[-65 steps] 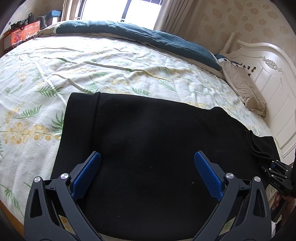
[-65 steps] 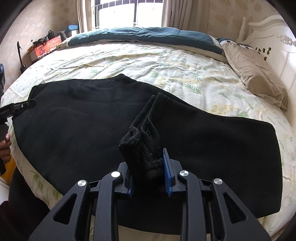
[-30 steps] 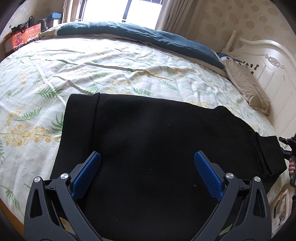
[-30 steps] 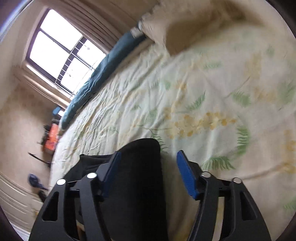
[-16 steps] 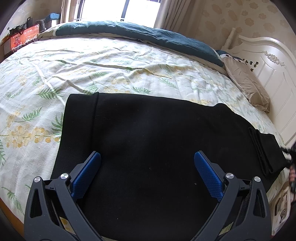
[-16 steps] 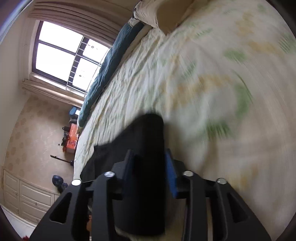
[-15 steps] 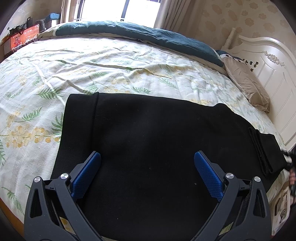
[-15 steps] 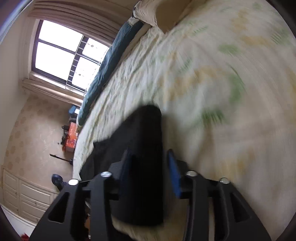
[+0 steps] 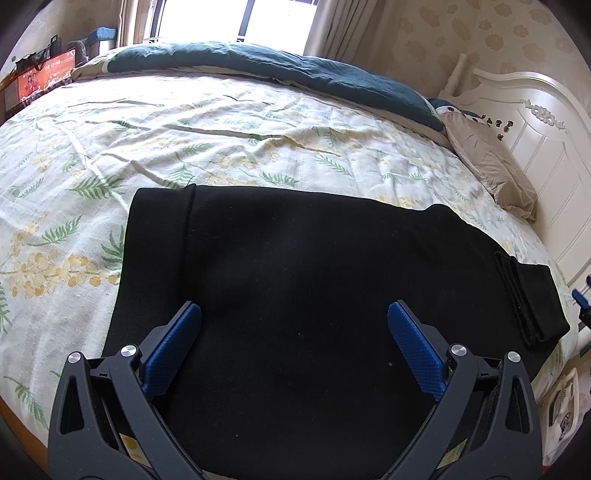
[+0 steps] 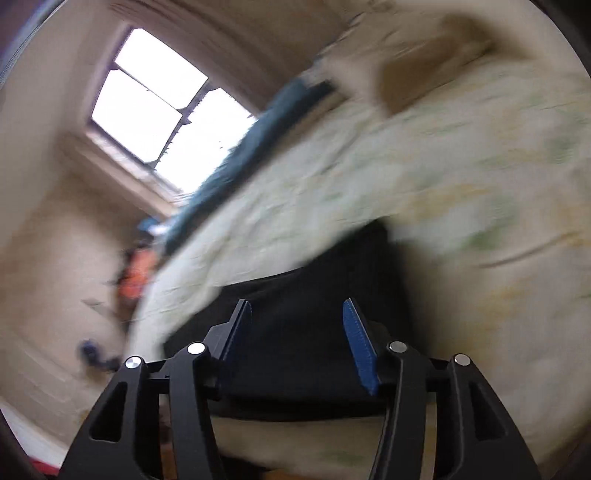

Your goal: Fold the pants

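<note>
The black pants [image 9: 314, 295] lay spread flat across the near side of the bed, on a leaf-and-flower bedspread [image 9: 221, 122], with one end folded into a narrow layered band [image 9: 524, 299] near the bed's right edge in the left wrist view. Beyond them a dark teal blanket [image 9: 295, 70] ran along the far side under a bright window [image 9: 229, 14], a tan pillow [image 9: 491, 166] sat against the white headboard [image 9: 535, 122], and an orange box [image 9: 37, 79] stood off the far left corner; nothing lay on top of the pants. The left gripper [image 9: 294, 343] hung over the middle of the cloth with its blue pads [image 9: 413, 350] set wide apart, gripping nothing. The right gripper [image 10: 297, 339] had just been opening its jaws; its pads [image 10: 360, 343] stood partly apart with the black cloth seen between them, and no pad was visibly pressing on it. Only the left wrist view gave the whole garment sharply, plus a sliver of the other tool [image 9: 581, 302] at the right edge. The right wrist view was tilted and heavily blurred, showing just the end of the pants [image 10: 314, 302] at the bed's edge, with the window [image 10: 159, 107] and the wall on the left.
</note>
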### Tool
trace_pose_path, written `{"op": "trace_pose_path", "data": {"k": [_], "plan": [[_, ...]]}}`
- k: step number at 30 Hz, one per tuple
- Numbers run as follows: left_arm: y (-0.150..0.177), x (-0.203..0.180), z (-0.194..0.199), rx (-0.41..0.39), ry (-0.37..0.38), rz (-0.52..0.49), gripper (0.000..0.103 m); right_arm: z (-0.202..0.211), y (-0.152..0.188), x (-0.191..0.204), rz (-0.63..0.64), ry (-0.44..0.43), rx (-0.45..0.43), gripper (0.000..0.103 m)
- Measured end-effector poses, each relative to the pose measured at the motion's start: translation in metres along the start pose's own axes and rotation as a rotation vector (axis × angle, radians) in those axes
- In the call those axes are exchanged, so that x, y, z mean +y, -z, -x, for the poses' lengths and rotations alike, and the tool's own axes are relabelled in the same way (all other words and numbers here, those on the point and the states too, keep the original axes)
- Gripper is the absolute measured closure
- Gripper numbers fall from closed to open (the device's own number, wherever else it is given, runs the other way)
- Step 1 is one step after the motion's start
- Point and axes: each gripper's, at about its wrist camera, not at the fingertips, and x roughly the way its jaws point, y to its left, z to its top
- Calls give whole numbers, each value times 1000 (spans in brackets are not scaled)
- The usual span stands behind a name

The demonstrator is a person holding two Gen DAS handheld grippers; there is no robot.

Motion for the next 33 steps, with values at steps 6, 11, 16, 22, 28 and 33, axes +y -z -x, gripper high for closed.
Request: {"op": "trace_pose_path", "data": {"k": [6, 11, 16, 22, 28, 33], "plan": [[0, 2, 1, 1, 17, -12, 3, -101, 28, 24, -5, -168, 223, 51], [-5, 11, 13, 16, 72, 3, 3, -126, 44, 24, 31, -99, 254, 51], [-12, 68, 43, -24, 257, 170, 3, -131, 47, 25, 46, -98, 255, 48], [-17, 138, 24, 41, 363, 360, 17, -131, 50, 29, 54, -101, 237, 37], [-25, 137, 2, 128, 438, 355, 36, -129, 52, 34, 78, -91, 220, 31], [-27, 113, -9, 161, 451, 299, 35, -131, 52, 36, 87, -84, 208, 29]]}}
